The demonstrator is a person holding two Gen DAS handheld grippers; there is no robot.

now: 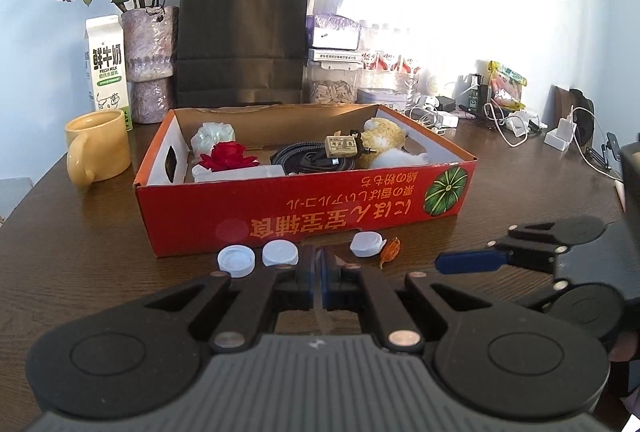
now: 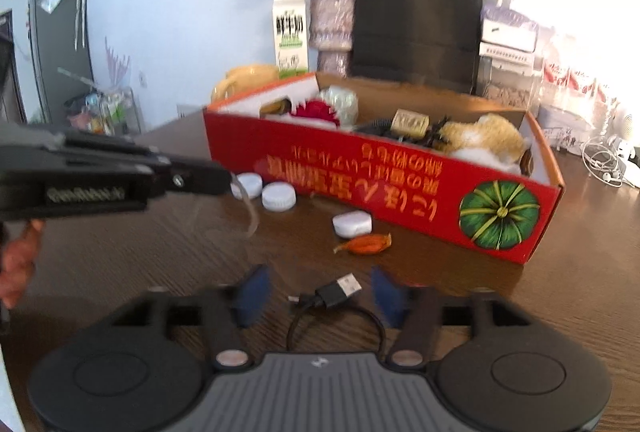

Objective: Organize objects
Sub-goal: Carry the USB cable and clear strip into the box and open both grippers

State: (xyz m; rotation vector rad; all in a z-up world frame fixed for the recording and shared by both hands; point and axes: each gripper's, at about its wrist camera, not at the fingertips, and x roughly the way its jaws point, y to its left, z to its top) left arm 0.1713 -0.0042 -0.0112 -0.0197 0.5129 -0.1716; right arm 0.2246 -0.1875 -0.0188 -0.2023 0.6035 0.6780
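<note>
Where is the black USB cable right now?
In the right wrist view the black USB cable lies on the wooden table between the open right gripper's fingers, nearer than the orange wrapped candy and the red box.

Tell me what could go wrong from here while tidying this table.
1. The USB cable lies loose between the open jaws of the right hand-held gripper; closing on its plug alone could let the loop trail and drag.
2. A trailing cable might sweep the white caps or the orange wrapper in front of the red box.
3. The left hand-held gripper, shut, seems to pinch a thin clear strip that could slip out.
</note>
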